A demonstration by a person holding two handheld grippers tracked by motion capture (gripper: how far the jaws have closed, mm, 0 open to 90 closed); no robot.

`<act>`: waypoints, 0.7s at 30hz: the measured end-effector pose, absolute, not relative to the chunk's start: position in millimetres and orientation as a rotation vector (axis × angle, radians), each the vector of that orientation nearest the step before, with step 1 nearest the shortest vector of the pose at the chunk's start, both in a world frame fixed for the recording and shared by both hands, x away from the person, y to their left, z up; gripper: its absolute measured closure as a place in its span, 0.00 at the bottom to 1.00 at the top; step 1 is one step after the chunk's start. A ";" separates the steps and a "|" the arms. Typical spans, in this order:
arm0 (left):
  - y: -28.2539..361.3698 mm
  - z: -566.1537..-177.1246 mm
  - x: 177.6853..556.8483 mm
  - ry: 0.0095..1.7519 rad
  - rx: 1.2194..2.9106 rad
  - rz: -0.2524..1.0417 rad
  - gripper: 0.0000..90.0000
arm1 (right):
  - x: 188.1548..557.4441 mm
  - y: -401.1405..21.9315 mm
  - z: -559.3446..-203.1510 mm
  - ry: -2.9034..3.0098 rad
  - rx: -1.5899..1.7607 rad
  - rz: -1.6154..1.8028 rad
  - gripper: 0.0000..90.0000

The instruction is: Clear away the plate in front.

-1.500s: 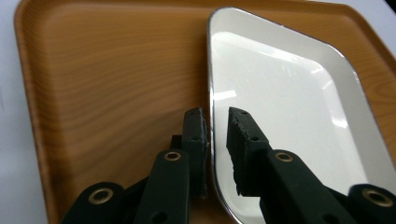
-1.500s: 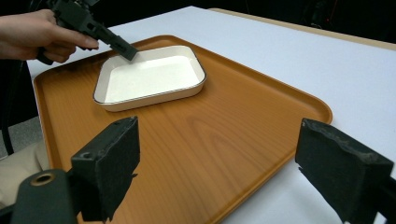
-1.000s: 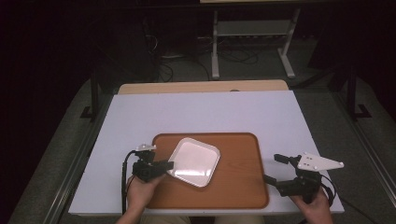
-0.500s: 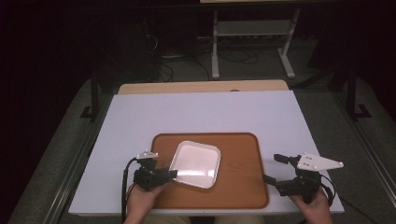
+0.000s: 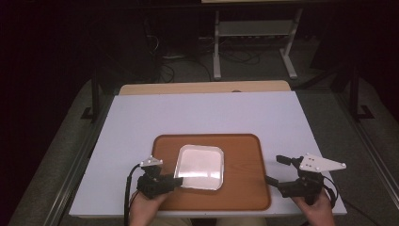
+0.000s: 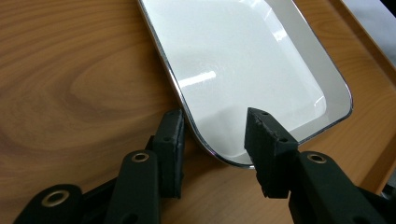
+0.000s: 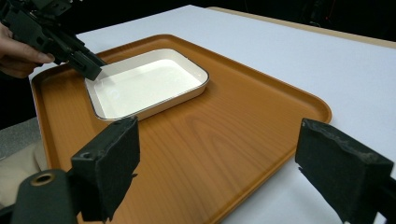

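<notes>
Dish point(image 5: 200, 167) sat white and shallow on the left half of the wooden tray point(image 5: 244, 160), its longer sides running roughly away from me, and its near left corner lay right in front of my left gripper point(image 5: 178, 181). In the left gripper view that rounded corner point(image 6: 219, 156) stood between my jaws, one pad outside the rim over the tray's wood, the other over the dish's white floor. Those jaws had just been opening and stood about half apart, with a gap showing on each side of the rim, so I judged I had no grip on it. My left hand point(image 5: 148, 205) was plainly the nearer one. My right gripper point(image 5: 277, 170) hung well apart from the dish, off the tray's right edge over the white table point(image 5: 211, 113), jaws spread wide and empty. Any next move on the dish belonged to the left, since the corner pointed straight into its opening
</notes>
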State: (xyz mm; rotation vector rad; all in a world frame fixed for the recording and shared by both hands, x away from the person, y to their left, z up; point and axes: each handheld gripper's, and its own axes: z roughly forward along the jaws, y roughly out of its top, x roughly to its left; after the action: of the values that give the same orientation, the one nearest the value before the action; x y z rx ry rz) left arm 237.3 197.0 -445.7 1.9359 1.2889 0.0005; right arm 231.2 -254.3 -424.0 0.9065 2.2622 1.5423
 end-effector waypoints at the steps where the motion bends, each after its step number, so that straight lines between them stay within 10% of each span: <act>1: 196.6 -445.6 236.8 1.287 1.939 0.001 0.63 | 231.3 -254.3 -424.1 2.262 0.907 1.543 0.15; 21: 199.5 -441.2 235.2 1.239 1.955 0.069 0.63 | 231.5 -254.8 -424.4 2.259 0.915 1.541 0.15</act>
State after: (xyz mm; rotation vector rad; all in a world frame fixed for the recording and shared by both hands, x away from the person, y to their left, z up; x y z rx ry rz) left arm 235.2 199.5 -441.2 1.9553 1.2393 0.0691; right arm 231.5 -254.8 -424.4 0.9155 2.2588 1.5406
